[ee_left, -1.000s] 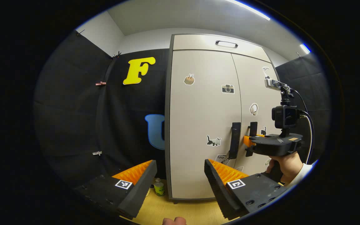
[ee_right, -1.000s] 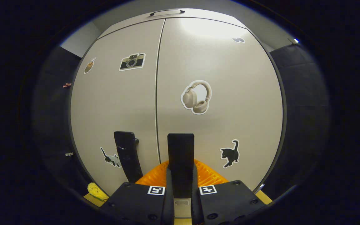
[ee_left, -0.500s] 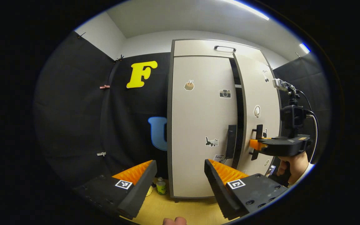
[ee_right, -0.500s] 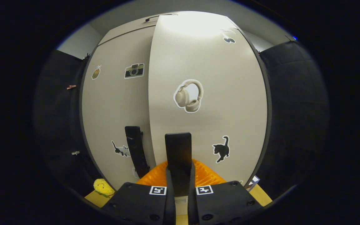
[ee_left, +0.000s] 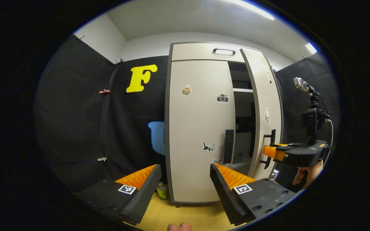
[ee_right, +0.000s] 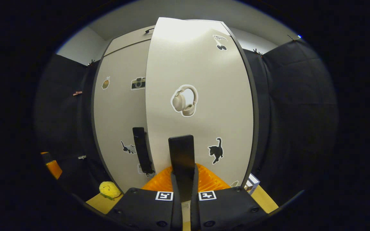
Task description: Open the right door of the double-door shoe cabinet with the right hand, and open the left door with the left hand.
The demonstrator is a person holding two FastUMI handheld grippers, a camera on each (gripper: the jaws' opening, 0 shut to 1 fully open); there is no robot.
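Right tool (ee_right: 183, 179) clamped on right door's handle (ee_right: 181, 154), door ajar; left tool (ee_left: 185, 179) wide, left door (ee_left: 198, 128) closed.

The tall beige double-door shoe cabinet (ee_left: 201, 128) stands on the yellow wooden floor (ee_left: 191, 215) against the black cloth wall. Its right door (ee_left: 265, 112) stands swung outward, its left door (ee_left: 199, 128) flush with the cabinet front. Inside the cabinet, a white shelf (ee_left: 242, 90) sits high up. A small green can (ee_left: 162, 192) stands at the cabinet's left foot. A black vertical handle (ee_right: 181, 160) sits on the right door, between the right gripper (ee_right: 184, 189) fingers.
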